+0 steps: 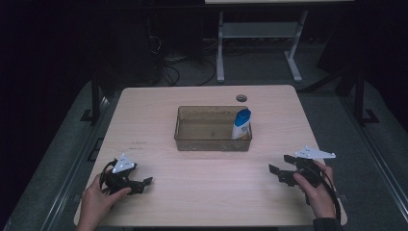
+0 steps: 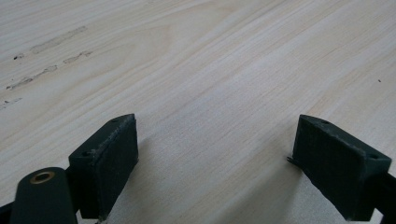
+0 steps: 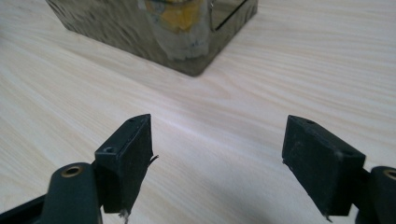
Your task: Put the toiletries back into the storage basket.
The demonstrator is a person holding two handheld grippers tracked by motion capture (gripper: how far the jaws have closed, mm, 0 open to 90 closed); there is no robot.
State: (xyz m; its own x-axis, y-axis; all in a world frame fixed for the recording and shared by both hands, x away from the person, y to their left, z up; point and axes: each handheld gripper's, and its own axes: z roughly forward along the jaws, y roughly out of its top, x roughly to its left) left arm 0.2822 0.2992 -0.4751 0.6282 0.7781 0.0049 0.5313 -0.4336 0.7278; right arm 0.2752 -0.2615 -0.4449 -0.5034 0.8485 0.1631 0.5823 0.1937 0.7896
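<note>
A clear brownish plastic bin stands in the middle of the light wooden table. Inside it, at the right end, a white bottle with a blue cap stands upright. My left gripper rests low at the table's front left, held by a hand, open with nothing between its jaws. My right gripper is at the front right, also open and empty. The right gripper view looks at the bin's near corner, with the bottle blurred through the wall.
A round cable hole sits in the table's far edge behind the bin. Beyond the table stand a white desk frame and cables on a dark floor. Faint smudges mark the tabletop to the left.
</note>
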